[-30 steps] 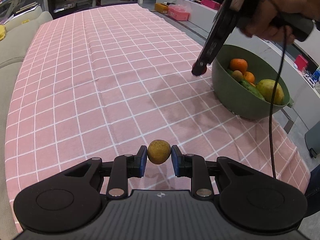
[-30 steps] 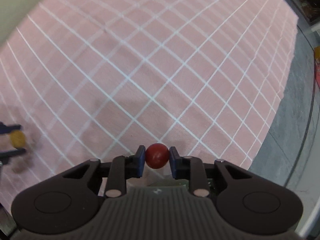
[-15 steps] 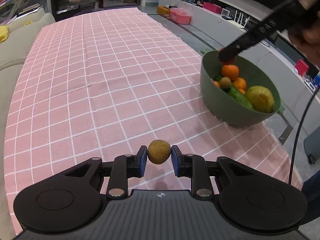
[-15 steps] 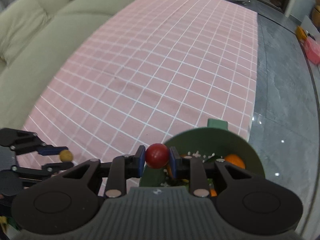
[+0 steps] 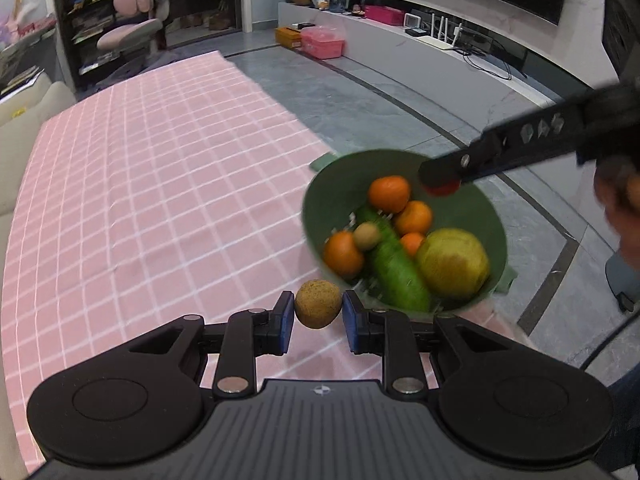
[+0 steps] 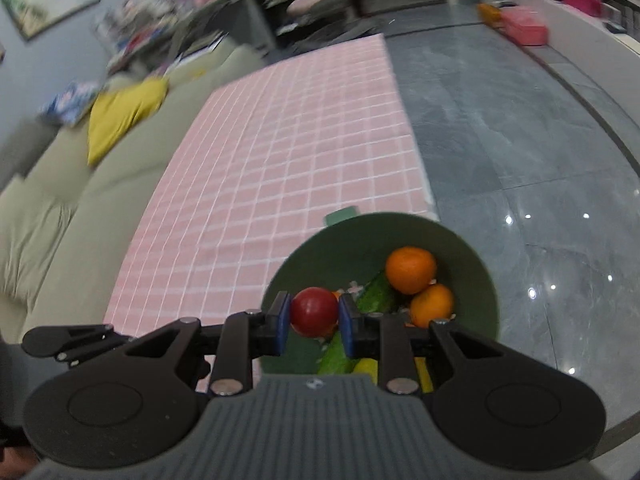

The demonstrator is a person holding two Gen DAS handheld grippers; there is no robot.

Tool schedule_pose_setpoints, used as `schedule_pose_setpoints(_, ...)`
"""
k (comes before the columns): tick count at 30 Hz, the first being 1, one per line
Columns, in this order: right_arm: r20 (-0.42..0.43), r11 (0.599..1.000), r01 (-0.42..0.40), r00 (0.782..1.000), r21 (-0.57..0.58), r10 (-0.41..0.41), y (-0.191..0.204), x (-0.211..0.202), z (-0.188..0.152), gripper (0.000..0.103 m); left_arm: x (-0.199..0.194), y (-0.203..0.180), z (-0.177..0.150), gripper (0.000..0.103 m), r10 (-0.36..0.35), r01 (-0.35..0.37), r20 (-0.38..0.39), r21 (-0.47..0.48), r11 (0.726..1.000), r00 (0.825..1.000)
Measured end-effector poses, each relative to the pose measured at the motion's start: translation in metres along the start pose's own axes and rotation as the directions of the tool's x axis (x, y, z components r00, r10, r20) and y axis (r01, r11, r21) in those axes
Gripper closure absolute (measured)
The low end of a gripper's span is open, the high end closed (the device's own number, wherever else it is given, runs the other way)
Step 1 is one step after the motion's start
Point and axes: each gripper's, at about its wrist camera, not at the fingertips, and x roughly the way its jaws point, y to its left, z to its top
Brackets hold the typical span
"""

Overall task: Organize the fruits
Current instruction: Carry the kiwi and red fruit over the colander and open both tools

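My left gripper (image 5: 318, 314) is shut on a small brown fruit (image 5: 318, 303) and holds it above the pink checked tablecloth (image 5: 160, 184), just left of the green bowl (image 5: 316, 196). The bowl holds several oranges (image 5: 389, 193), a cucumber (image 5: 394, 266), a small brown fruit and a big yellow-green fruit (image 5: 454, 264). My right gripper (image 6: 313, 316) is shut on a small red fruit (image 6: 314, 312) and holds it over the bowl (image 6: 344, 240). It shows in the left wrist view (image 5: 442, 184) above the bowl's far rim.
A beige sofa (image 6: 60, 216) with a yellow cushion (image 6: 120, 112) runs along the table's left side. The bowl stands at the table's right edge, above the grey tiled floor (image 6: 520, 160). A TV shelf (image 5: 440, 40) with boxes is at the back.
Both grippers have risen and moved toward the bowl. My right gripper has carried the red fruit from over the tablecloth to above the bowl. My left gripper has moved closer to the bowl's left side.
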Motion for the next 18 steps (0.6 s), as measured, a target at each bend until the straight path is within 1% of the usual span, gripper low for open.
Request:
schedule_pose_setpoints(1, 0.009, 1.0, 0.019, 1.0, -0.002, -0.019, -0.002, 0.0, -0.002, 0.081, 0.003, -0.004, 0.004, 0.074, -0.001, 0.001, 0.005, -0.002, 1.0, 1.0)
schedule_pose_setpoints(3, 0.025, 1.0, 0.026, 0.999, -0.01, -0.026, -0.005, -0.001, -0.005, 0.081, 0.006, -0.009, 0.01, 0.074, -0.01, 0.01, 0.01, -0.011, 1.0, 1.0)
schedule_pose_setpoints(5, 0.031, 1.0, 0.003, 1.0, 0.007, -0.003, -0.009, -0.001, -0.004, 0.081, 0.011, -0.015, 0.016, 0.074, -0.013, 0.013, 0.006, -0.008, 1.0, 1.0)
schedule_pose_setpoints(8, 0.041, 1.0, -0.012, 0.999, 0.026, 0.011, -0.014, -0.002, -0.003, 0.081, 0.02, -0.025, 0.023, 0.074, -0.001, 0.001, -0.008, 0.023, 1.0, 1.0)
schedule_pose_setpoints(10, 0.038, 1.0, -0.012, 0.999, 0.029, 0.011, -0.016, 0.0, -0.004, 0.081, 0.025, -0.029, 0.026, 0.074, 0.005, -0.005, -0.012, 0.034, 0.999, 1.0)
schedule_pose_setpoints(15, 0.019, 1.0, -0.008, 1.0, 0.03, 0.008, -0.021, 0.008, -0.005, 0.081, 0.038, -0.026, 0.031, 0.074, 0.013, -0.013, -0.024, 0.009, 1.0, 1.0)
schedule_pose_setpoints(18, 0.005, 0.999, 0.005, 1.0, 0.042, -0.005, -0.026, 0.012, -0.004, 0.081, 0.045, -0.027, 0.033, 0.074, 0.012, -0.011, -0.029, 0.011, 1.0, 1.0)
